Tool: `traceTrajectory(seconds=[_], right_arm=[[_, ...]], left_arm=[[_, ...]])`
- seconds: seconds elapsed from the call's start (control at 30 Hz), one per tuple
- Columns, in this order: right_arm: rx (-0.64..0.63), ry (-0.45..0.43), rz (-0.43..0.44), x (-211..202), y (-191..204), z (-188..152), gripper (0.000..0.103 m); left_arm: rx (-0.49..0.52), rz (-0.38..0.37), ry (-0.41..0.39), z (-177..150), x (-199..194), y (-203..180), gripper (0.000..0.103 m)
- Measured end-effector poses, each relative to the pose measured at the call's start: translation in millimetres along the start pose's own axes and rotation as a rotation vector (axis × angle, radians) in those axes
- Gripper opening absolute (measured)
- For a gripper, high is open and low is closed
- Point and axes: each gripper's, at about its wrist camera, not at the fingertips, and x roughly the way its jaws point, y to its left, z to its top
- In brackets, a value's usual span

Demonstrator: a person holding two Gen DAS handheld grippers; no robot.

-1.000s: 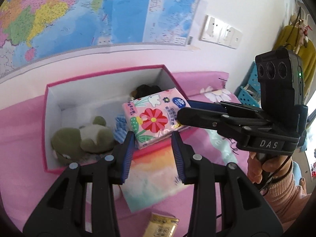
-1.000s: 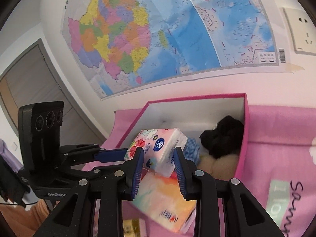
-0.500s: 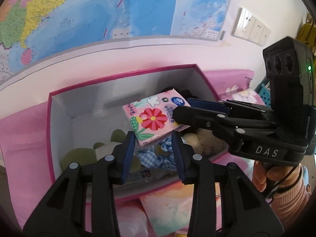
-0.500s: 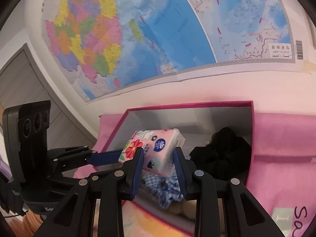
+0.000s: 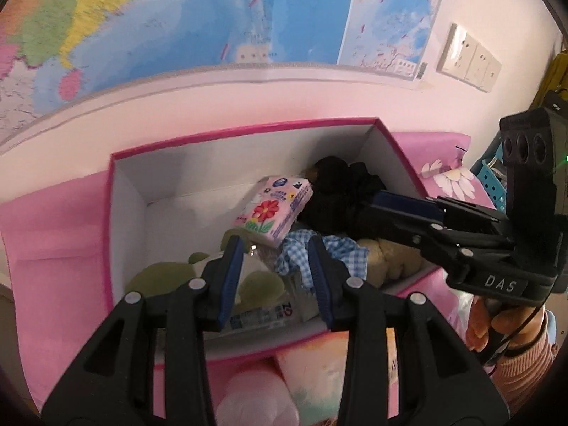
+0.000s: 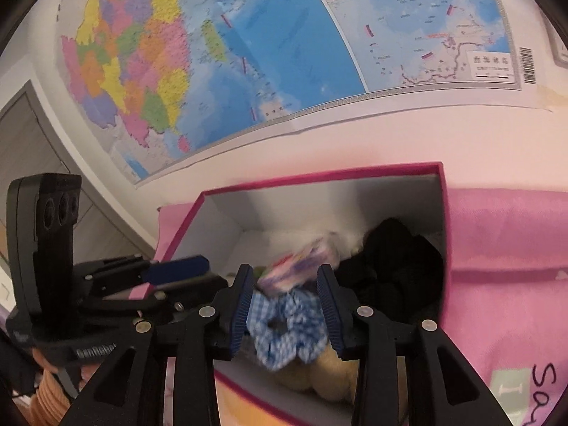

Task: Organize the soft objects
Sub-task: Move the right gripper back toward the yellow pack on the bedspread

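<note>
A pink flowered tissue pack point(image 5: 272, 210) is loose in the air, tilted, inside the pink-rimmed white box point(image 5: 127, 191). It shows blurred in the right wrist view point(image 6: 300, 264), beyond my right gripper point(image 6: 287, 289). My right gripper is open and empty; it also shows in the left wrist view point(image 5: 401, 202). My left gripper point(image 5: 275, 259) is open and empty over the box's near side. In the box lie a blue checked scrunchie point(image 6: 287, 323), a black fabric item point(image 5: 340, 191), a beige plush point(image 6: 319, 372) and a green plush point(image 5: 167, 277).
A pink cloth point(image 6: 504, 266) covers the surface around the box. In front of the box lie a pastel pack point(image 5: 319, 372) and a pink soft item point(image 5: 255, 401). A wall map point(image 5: 177, 17) hangs behind. A blue crate point(image 5: 491, 184) stands at right.
My right gripper opened and let go of the tissue pack, which now drops tilted into the box. Both grippers moved forward over the box.
</note>
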Motion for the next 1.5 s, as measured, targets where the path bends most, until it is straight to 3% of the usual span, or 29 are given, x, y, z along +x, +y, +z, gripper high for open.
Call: traceTrajectory(seconds=[0.4,0.6,0.8,1.1,1.5], right_arm=[[-0.059,-0.007,0.137,-63,25,-44,0.049],[-0.102,0.011,0.176,-81,40,-65,0.05],[-0.132,0.069,0.192,-84,53,-100,0.052],[-0.123,0.2,0.204,-56,57,-145,0.053],[-0.085,0.275,0.186,-21,57,-170,0.053]], left_arm=[[0.014,-0.059,-0.16,-50,-82,-4,0.04],[-0.013,-0.068,-0.175,-95,-102,3,0.047],[-0.071,-0.095,-0.129,-139,-103,8,0.047],[-0.119,-0.169,0.016,-191,-75,-3,0.047],[-0.149,-0.23,0.118,-222,-52,-18,0.047]])
